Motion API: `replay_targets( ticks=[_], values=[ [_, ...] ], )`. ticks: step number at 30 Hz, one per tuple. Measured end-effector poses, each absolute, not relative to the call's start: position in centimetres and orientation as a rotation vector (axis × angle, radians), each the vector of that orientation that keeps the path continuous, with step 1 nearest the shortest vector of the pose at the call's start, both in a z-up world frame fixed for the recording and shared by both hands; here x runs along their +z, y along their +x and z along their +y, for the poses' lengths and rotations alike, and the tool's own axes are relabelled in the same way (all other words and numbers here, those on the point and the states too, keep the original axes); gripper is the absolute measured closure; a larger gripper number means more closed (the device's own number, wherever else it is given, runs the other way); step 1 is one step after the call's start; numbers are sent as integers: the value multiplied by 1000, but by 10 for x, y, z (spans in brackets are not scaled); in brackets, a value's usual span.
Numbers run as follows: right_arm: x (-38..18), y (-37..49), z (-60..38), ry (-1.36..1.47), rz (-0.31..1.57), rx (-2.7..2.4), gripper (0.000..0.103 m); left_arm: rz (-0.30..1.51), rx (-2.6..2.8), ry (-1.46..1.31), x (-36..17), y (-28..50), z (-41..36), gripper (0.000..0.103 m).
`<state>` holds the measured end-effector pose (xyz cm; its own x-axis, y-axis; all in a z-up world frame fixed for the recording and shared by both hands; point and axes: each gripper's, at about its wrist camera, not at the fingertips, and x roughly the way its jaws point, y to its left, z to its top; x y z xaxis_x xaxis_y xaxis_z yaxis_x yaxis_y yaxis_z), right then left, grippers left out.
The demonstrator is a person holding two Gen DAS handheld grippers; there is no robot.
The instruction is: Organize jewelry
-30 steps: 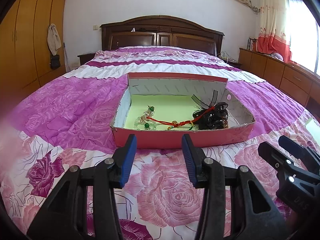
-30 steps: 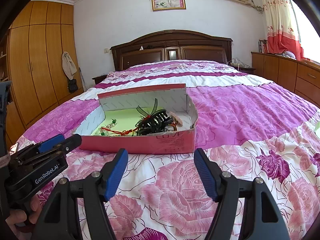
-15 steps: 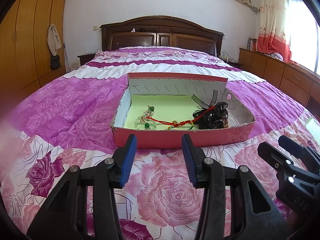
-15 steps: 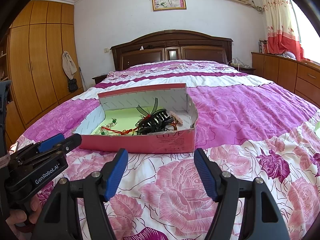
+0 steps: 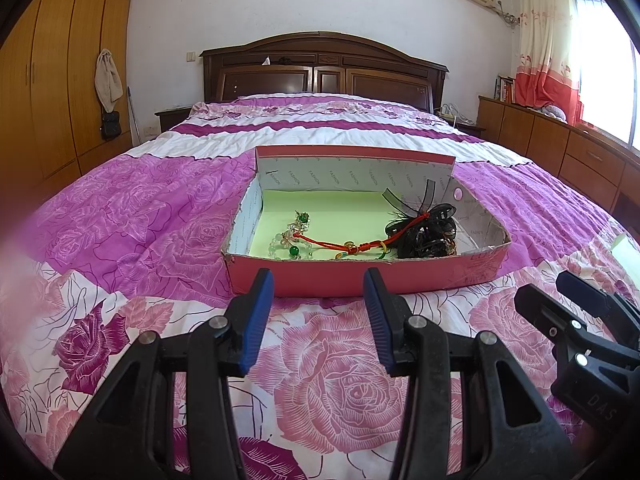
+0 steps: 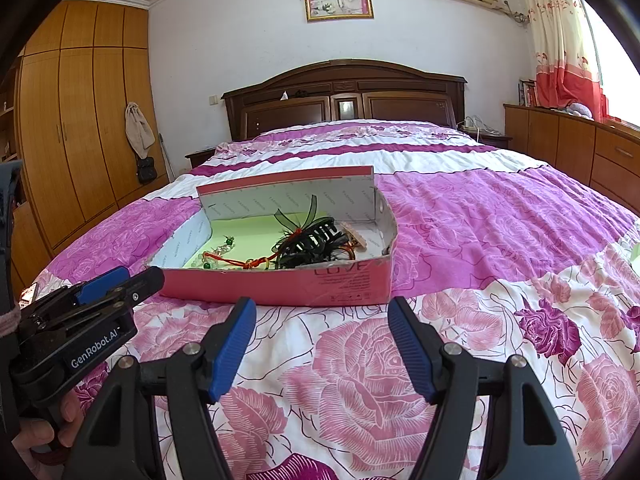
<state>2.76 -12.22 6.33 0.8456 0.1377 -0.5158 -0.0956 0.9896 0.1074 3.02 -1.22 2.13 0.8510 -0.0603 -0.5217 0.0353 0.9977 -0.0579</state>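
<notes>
A pink cardboard box (image 5: 360, 278) with a green floor lies open on the bed; it also shows in the right wrist view (image 6: 320, 284). Inside lie a green bead bracelet (image 5: 290, 242), a red cord with charms (image 5: 340, 245) and a black hair clip with ribbons (image 5: 428, 232), which also shows in the right wrist view (image 6: 316, 242). My left gripper (image 5: 318, 284) is open and empty just in front of the box. My right gripper (image 6: 322, 312) is open and empty, also just short of the box.
The bed has a pink and purple rose quilt (image 5: 332, 392). A dark wooden headboard (image 5: 320, 68) stands behind. Wardrobes (image 6: 72, 128) line the left wall and low cabinets (image 5: 560, 152) the right. A pale green object (image 5: 624, 246) lies at the quilt's right edge.
</notes>
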Motion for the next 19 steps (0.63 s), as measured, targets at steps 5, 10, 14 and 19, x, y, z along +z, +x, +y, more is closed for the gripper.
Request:
replay_targets(
  ticks=[5,10,14,19],
  values=[
    [63,27,-122,78,550,123,32,551,-50,-46,21,30,-12,65],
    [63,27,-122,77,551,124,32,551,-51,-46,21,30,-12,65],
    [63,27,-122,77,552,124,32,554,-51,-44,21,30,-12,65],
    [58,27,-123,81,563,124,32,567,-52,-43,18,32,-11,65]
  ],
)
